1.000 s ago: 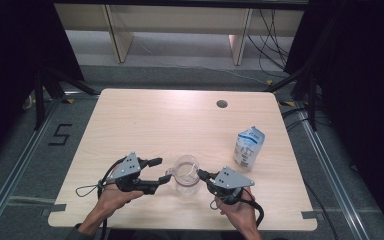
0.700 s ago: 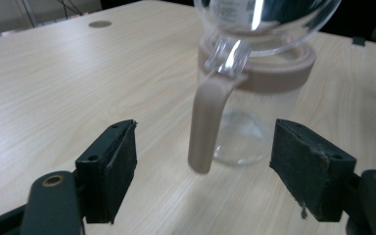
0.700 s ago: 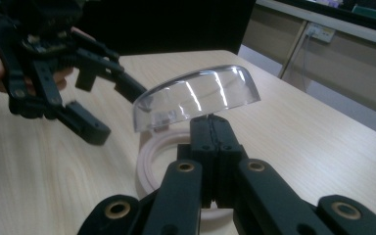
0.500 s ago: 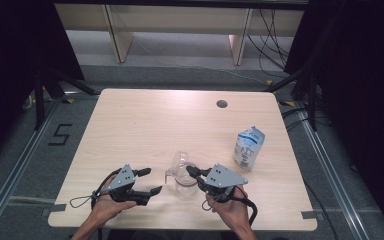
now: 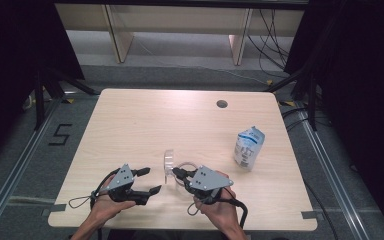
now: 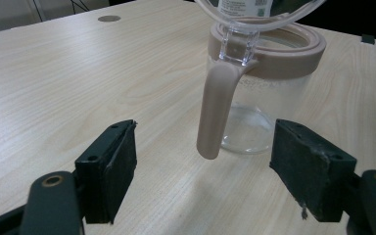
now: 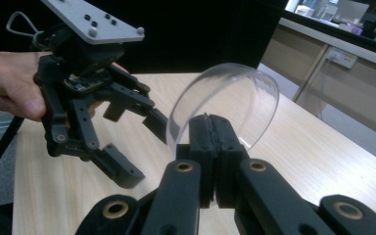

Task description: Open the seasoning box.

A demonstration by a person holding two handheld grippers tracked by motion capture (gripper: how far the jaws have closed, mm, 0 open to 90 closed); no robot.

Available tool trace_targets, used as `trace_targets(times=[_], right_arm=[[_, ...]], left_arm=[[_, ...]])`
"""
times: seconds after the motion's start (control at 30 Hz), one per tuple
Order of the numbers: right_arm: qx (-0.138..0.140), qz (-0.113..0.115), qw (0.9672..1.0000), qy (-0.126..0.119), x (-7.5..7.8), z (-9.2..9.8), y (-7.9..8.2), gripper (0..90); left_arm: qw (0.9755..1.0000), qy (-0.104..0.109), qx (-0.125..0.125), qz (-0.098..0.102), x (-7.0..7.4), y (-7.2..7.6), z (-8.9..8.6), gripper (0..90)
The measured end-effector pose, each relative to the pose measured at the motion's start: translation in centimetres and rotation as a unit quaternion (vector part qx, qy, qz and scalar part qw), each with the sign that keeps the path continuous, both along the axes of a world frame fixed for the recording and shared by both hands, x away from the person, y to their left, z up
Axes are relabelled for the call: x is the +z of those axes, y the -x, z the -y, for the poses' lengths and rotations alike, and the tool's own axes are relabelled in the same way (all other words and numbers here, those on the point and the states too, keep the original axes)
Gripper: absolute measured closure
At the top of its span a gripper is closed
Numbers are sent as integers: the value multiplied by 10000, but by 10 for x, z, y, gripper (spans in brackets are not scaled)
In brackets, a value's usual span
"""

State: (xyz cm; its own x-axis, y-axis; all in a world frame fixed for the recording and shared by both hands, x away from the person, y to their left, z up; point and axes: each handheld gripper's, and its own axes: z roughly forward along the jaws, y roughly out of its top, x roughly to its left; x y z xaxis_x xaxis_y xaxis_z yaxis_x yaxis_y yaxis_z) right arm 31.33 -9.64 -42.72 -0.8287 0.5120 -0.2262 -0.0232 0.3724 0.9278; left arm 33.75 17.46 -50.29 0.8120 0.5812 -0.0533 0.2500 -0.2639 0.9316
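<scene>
While my right claw (image 7: 209,142) pinches the clear round hinged lid (image 7: 225,105) tipped upright, the clear glass jar with its beige rim and handle (image 6: 254,93) sits near the table's front edge, between my hands. My left claw (image 6: 203,169) has just been spreading, wide and empty, facing the handle. Next, I'd say: steady the jar there.

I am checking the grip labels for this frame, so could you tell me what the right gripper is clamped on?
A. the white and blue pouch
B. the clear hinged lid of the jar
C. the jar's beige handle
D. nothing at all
B: in the right gripper view the right gripper has its jaws pressed together on the edge of the clear lid, which stands raised.
</scene>
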Motion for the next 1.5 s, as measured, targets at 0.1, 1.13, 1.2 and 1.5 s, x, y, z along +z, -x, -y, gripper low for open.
trace_targets(times=[0.1, 1.13, 1.2, 1.5], right_arm=[[54, 20, 10000, 64, -1, -6, 0, 895], [-2746, -158, 9590, -679, -16, 153, 6, 281], [-2849, -209, 9561, -654, -20, 159, 2, 274], [-3124, -309, 9465, -753, -40, 179, -17, 177]], left_arm=[[10000, 6, -10, 10, 0, 0, 0, 247], [9996, 15, 219, -151, -6, 4, -3, 184], [9997, 70, 198, -151, -7, 4, -2, 184], [9997, 124, 175, -145, -6, 4, -2, 187]])
